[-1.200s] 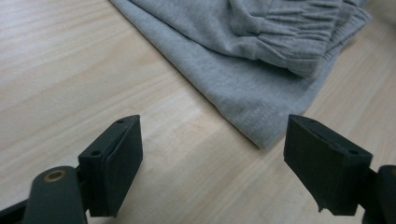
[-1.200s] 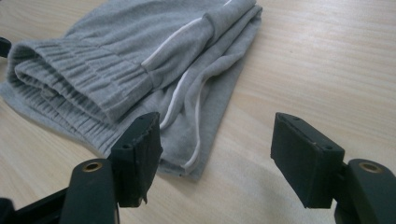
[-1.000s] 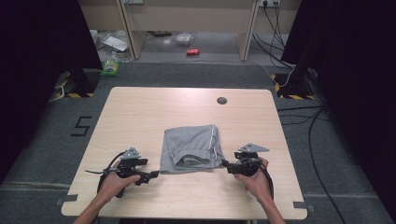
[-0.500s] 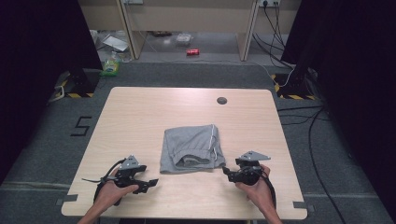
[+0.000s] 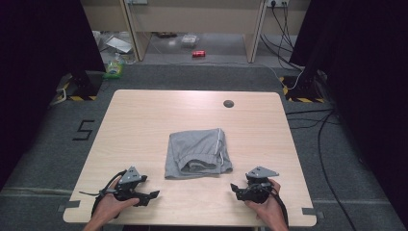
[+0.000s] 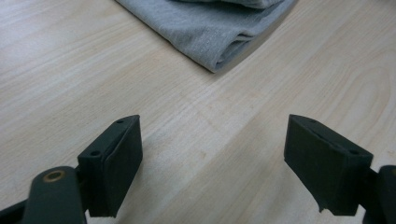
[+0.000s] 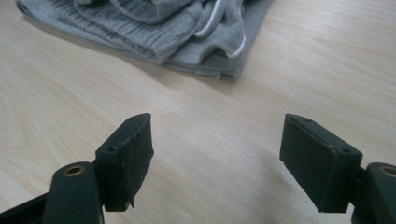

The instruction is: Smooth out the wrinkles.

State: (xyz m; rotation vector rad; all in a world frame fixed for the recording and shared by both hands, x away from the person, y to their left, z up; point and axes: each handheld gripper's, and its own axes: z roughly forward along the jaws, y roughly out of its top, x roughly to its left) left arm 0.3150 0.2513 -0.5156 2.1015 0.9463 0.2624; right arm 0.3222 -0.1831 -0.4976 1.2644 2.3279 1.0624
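The folded shorts [image 5: 198,153] lie mid-table, ahead of both your grippers and between them, long axis running away from you, waistband at the near edge. From your left gripper [image 5: 153,195] they sit forward and to the right; its jaws stand wide and empty over bare table [image 5: 144,120], the cloth's near corner [image 6: 219,63] just ahead. From your right gripper [image 5: 234,188] they sit forward and to the left, and look a little nearer; its jaws have just been opening, nothing between them.
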